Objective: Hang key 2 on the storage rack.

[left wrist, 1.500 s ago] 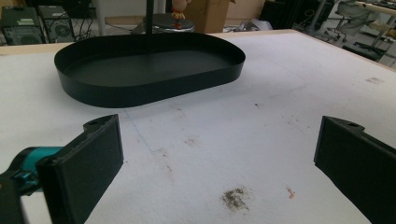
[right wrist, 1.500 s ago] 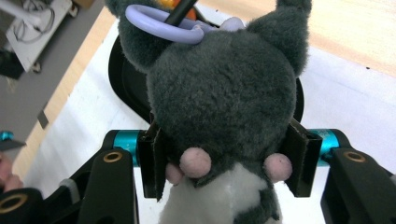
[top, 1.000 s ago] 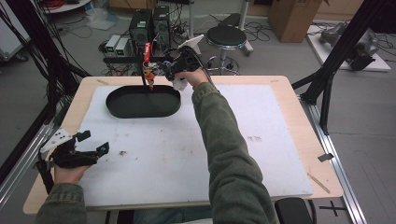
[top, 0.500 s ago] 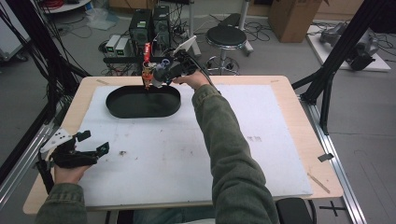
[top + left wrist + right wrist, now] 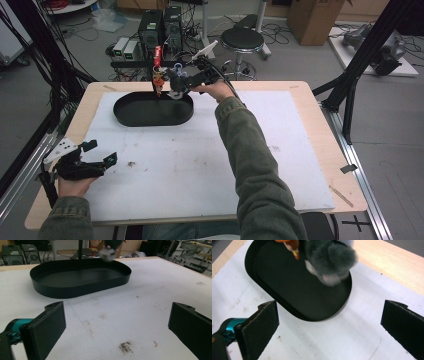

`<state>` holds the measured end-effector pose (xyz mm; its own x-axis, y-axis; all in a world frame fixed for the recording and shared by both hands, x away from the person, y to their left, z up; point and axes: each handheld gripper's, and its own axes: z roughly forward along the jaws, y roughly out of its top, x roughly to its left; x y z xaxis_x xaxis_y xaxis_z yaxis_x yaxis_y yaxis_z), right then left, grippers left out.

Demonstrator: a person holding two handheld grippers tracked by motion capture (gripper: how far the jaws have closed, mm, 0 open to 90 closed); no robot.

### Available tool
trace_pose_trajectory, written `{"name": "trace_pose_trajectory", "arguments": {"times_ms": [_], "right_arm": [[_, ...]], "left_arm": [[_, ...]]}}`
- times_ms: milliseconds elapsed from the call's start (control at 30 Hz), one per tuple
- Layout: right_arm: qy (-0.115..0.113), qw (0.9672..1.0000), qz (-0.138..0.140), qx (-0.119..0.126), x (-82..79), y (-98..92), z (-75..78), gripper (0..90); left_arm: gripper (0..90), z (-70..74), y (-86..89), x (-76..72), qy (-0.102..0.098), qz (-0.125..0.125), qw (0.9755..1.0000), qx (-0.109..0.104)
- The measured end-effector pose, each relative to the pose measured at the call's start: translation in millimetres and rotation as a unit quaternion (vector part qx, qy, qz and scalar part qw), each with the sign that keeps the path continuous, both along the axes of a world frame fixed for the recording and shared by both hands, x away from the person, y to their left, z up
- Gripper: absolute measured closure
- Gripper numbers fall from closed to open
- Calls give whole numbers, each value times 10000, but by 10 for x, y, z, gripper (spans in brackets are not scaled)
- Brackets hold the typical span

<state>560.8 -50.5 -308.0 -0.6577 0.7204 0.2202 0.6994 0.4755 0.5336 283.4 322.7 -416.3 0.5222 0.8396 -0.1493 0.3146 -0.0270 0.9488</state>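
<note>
A black oval tray [image 5: 131, 120] lies at the far left of the white mat. My right gripper [image 5: 172, 81] hovers over its far rim. Its jaws have just been opening and now stand wide, with nothing between them [image 5: 329, 306]. Beyond them a grey and white plush toy [image 5: 329, 260] shows blurred above the tray floor [image 5: 294, 292], free of the pads. In the left gripper view the toy [image 5: 108, 252] hangs over the tray's back rim [image 5: 82, 290]. My left gripper [image 5: 102, 151] rests open at the mat's near left, jaws empty [image 5: 117, 306].
A black post with a small red and orange figure [image 5: 159, 75] stands at the table's far edge, close beside the right gripper. The white mat [image 5: 280, 165] has a few stains. Computers, cables and a stool [image 5: 245, 37] stand on the floor behind the table.
The right gripper has shifted a little to the left over the tray's far rim, and the toy now sits lower, below its jaws. The left hand has kept still.
</note>
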Motion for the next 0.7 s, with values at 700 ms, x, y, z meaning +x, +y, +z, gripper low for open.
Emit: {"name": "trace_pose_trajectory", "arguments": {"times_ms": [700], "right_arm": [[-584, 9977, -107, 327, -484, -635, -101, 6]], "left_arm": [[18, 7, -17, -12, 2, 0, 10000, 14]]}}
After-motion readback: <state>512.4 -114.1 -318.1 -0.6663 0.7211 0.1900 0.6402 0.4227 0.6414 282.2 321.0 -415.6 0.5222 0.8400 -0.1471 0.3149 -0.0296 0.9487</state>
